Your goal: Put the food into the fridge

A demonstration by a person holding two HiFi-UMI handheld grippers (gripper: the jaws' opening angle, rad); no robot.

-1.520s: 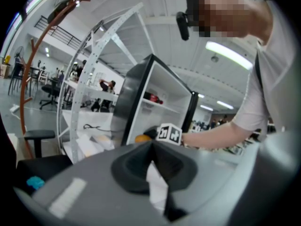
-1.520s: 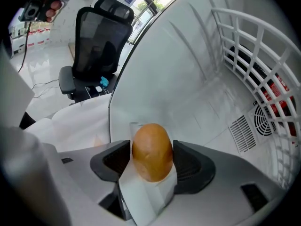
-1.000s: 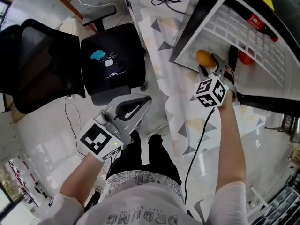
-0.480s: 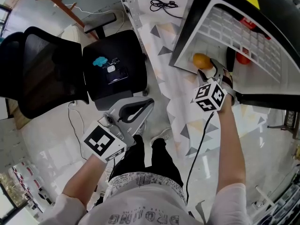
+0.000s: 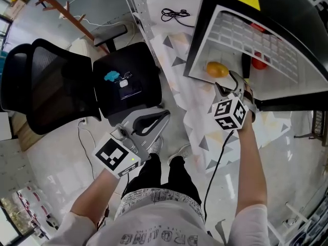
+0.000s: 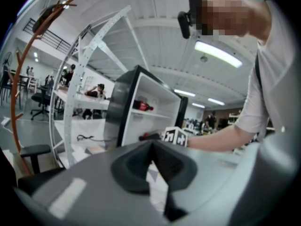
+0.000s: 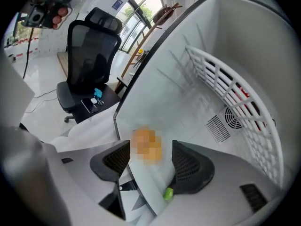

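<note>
An orange fruit (image 5: 217, 69) lies on the white floor of the open fridge (image 5: 201, 40), near its front edge. My right gripper (image 5: 231, 82) is just in front of it, open. In the right gripper view the fruit (image 7: 146, 145) sits a little ahead of the gap between the open jaws of the right gripper (image 7: 150, 161), and nothing is held. A red bottle (image 5: 259, 28) lies above the white wire rack (image 5: 266, 47), and another red item (image 5: 260, 63) sits under it. My left gripper (image 5: 163, 114) hangs low beside my legs, shut and empty; its jaws meet in the left gripper view (image 6: 151, 147).
A black office chair (image 5: 51, 86) stands at the left, with a phone and a blue thing (image 5: 108, 76) on its seat. A patterned cloth (image 5: 205, 122) covers the floor before the fridge. A white shelf frame (image 5: 134, 4) and a black cable (image 5: 174, 13) are behind.
My right gripper has drawn back a little from the orange fruit, which stays on the fridge floor. The left gripper has hardly moved.
</note>
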